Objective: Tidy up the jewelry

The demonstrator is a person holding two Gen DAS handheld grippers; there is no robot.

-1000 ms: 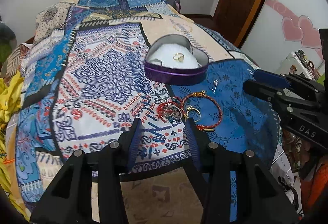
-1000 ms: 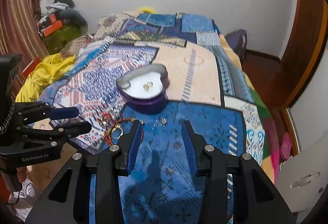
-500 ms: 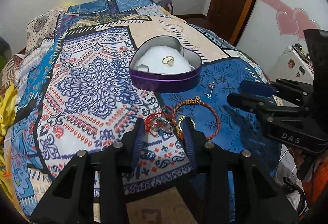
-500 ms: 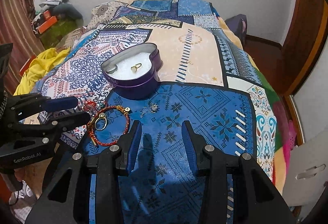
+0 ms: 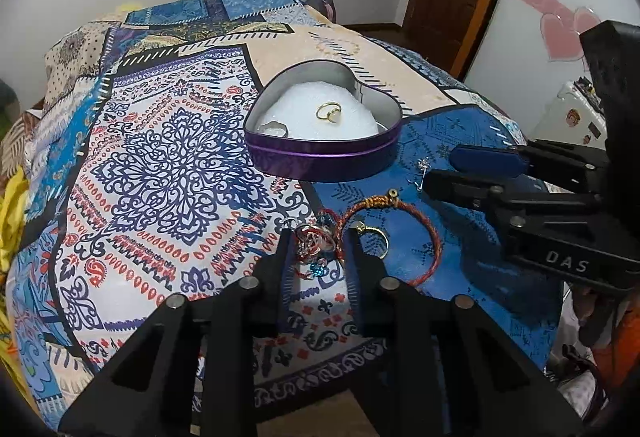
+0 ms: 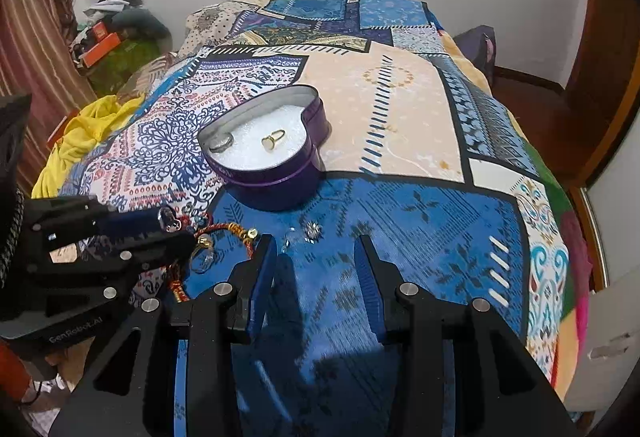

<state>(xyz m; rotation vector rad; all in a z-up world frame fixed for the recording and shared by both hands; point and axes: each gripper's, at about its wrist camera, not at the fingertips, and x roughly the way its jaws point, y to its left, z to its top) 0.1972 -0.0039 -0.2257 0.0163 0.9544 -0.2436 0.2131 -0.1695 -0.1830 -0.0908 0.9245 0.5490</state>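
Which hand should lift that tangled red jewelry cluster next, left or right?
Left. The left tool already straddles the tangled red cluster, and its jaws have just been closing around it. The right tool stands open over bare blue bedspread, nearer the small silver earring.

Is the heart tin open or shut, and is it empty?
Open and not empty: the heart tin has no lid on, and a gold ring and a silver ring lie on its white padding.
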